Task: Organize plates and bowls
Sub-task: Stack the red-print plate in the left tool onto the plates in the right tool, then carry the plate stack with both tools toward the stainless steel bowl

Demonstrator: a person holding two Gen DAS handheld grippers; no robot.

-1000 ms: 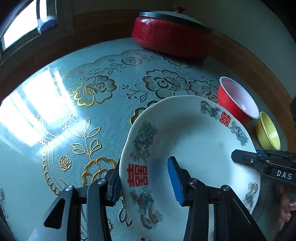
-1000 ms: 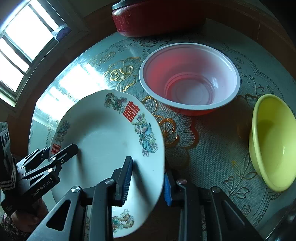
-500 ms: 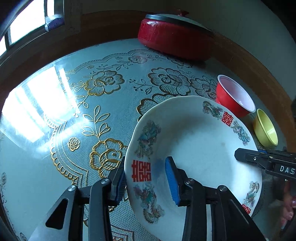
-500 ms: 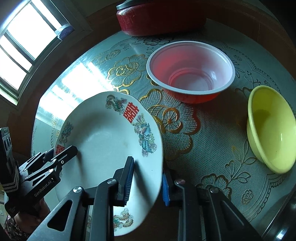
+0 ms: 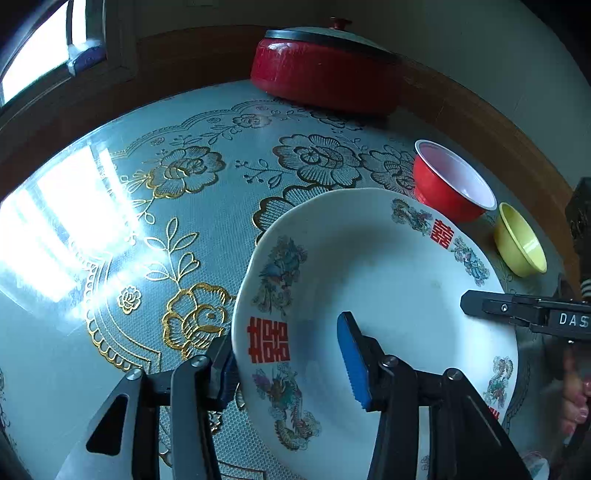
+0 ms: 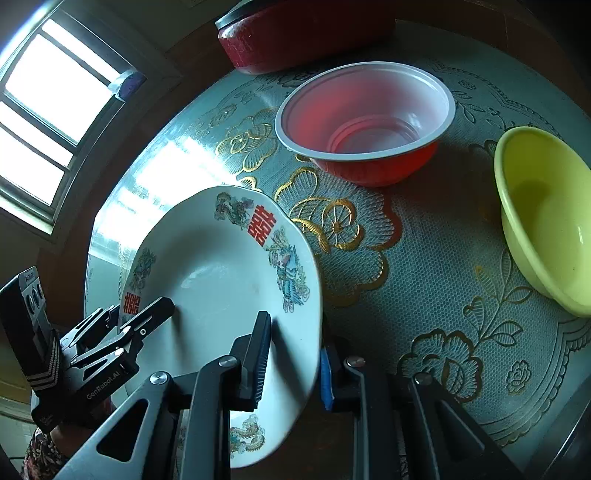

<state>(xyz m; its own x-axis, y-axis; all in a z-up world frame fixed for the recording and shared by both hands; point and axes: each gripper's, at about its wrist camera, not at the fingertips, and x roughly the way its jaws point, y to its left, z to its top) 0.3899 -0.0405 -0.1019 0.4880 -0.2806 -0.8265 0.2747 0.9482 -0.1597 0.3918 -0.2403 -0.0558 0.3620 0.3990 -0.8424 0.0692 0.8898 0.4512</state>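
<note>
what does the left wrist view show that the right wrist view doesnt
Only the left wrist view shows the red pot's lid knob and the plate's whole well. Only the right wrist view shows the window panes and the ridged bottom of the red bowl. Both share the plate, with the left gripper and right gripper straddling opposite rims, the right's jaws closing, plus the yellow bowl and patterned tablecloth.

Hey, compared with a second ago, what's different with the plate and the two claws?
The right claw is closing on the plate's near rim, its gap narrower than before. Both views have slid back a little: the red bowl and yellow bowl sit farther off. Unchanged: the left claw straddles the opposite rim at the same width, and the bowls, red pot and tablecloth kept their places.
</note>
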